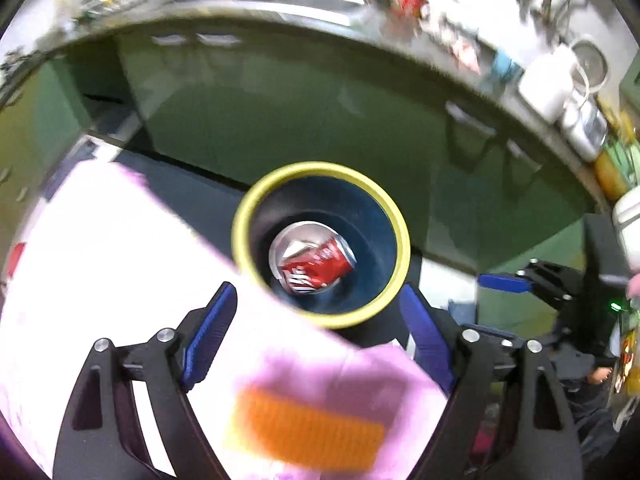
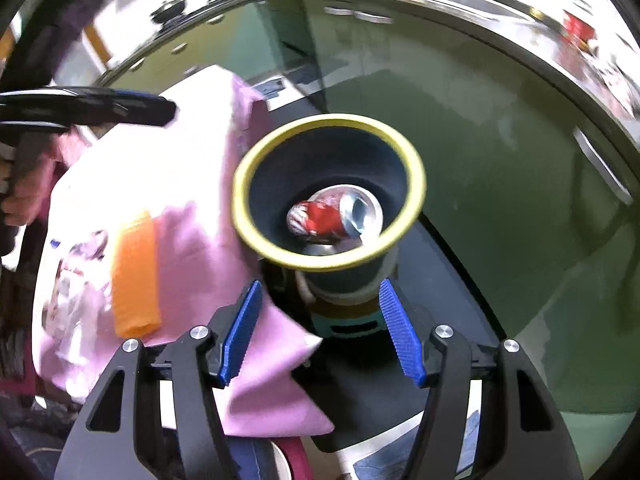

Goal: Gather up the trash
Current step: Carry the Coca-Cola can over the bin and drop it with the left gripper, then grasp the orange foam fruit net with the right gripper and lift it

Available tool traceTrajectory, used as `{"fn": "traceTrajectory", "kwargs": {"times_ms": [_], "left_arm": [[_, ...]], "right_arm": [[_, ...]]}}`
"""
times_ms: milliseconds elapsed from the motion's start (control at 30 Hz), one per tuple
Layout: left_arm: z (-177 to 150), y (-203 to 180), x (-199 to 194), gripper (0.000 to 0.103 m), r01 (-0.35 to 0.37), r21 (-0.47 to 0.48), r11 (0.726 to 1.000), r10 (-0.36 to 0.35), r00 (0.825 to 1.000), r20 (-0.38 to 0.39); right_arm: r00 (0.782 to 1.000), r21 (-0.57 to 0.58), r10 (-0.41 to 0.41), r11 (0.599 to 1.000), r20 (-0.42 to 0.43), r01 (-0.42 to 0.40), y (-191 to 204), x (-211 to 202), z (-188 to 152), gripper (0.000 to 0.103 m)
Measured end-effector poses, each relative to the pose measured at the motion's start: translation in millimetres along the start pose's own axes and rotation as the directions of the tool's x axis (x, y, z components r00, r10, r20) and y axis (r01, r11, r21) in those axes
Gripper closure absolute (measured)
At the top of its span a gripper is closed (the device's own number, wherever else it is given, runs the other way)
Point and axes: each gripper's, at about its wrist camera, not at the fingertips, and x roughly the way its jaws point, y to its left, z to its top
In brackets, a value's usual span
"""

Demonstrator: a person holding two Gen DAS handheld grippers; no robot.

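Frame centre: crushed red can [image 1: 316, 266] in yellow-rimmed bin [image 1: 256, 196], light, dented, prob. slippery, grab at mid-body; left tongs [image 1: 316, 332] & right tongs [image 2: 320, 328] both released, empty.

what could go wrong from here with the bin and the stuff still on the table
1. The bin stands tight against the table edge, where the pink cloth hangs; pulling the cloth could tip it and spill the can.
2. The orange piece lies loose on the cloth and may slide off if it shifts.
3. Both the left gripper and right gripper are open and empty close to the bin; one could knock it.
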Motion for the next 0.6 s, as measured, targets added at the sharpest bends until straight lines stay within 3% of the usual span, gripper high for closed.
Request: {"fn": "traceTrajectory", "kwargs": {"times_ms": [133,300,500,600], "left_arm": [[-49,20,-67,0.019,-0.062,-0.066,0.996,0.069,0.992,0.106],[-132,48,-137,0.016,-0.09,-0.202,0.975,0.135,0.965,0.223],[-232,68,-186,0.01,-0.227,-0.364,0.903,0.35,0.881,0.318],[-271,73,-191,0.01,-0.235,-0.438,0.868,0.391,0.867,0.31]], "right_arm": [[0.999,-0.077,0.041,0.996,-0.001,-0.041,38,-4,6,0.042],[0.992,-0.18,0.123,0.975,-0.041,-0.129,94,4,16,0.042],[0.981,-0.292,0.145,0.94,-0.13,-0.177,158,35,27,0.042],[0.975,-0.305,0.147,0.932,-0.17,-0.194,170,51,30,0.044]]}}
